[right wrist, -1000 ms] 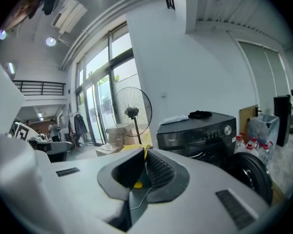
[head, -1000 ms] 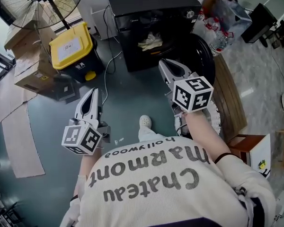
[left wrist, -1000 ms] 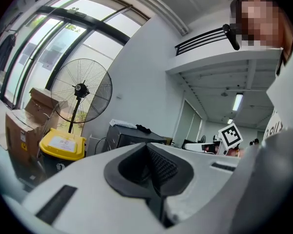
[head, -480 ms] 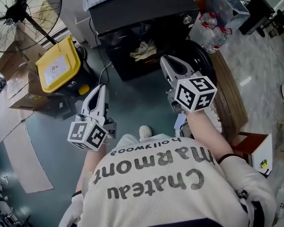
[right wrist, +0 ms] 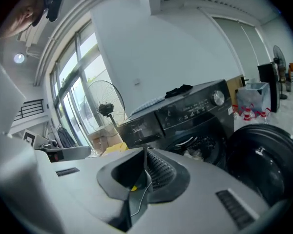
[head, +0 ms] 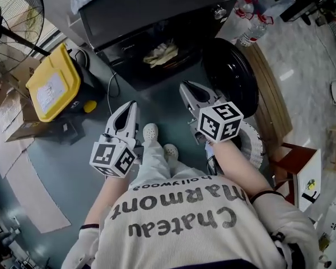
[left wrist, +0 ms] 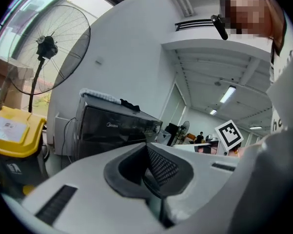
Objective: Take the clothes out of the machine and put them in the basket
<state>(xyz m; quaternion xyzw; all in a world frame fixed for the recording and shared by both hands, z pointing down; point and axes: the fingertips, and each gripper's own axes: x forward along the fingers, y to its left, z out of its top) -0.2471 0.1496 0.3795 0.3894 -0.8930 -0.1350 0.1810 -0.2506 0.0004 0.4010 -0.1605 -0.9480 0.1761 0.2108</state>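
Black boxy front-loading washing machine (head: 151, 10), glossy round door (head: 229, 74) swung open on its right: easy to knock on the way in. White perforated basket (head: 255, 147) in front of the machine, half hidden under an arm. Pale crumpled clothes (head: 161, 54) limp inside the machine's drum, likely to trail and drop if pinched shallowly. Left gripper (head: 131, 105) and right gripper (head: 186, 88) short of the machine, both clenched on nothing.

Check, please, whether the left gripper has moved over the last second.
Yes. The left gripper has moved forward, toward the washing machine. Its tips now lie just short of the machine's front, and it has passed the yellow-lidded bin.
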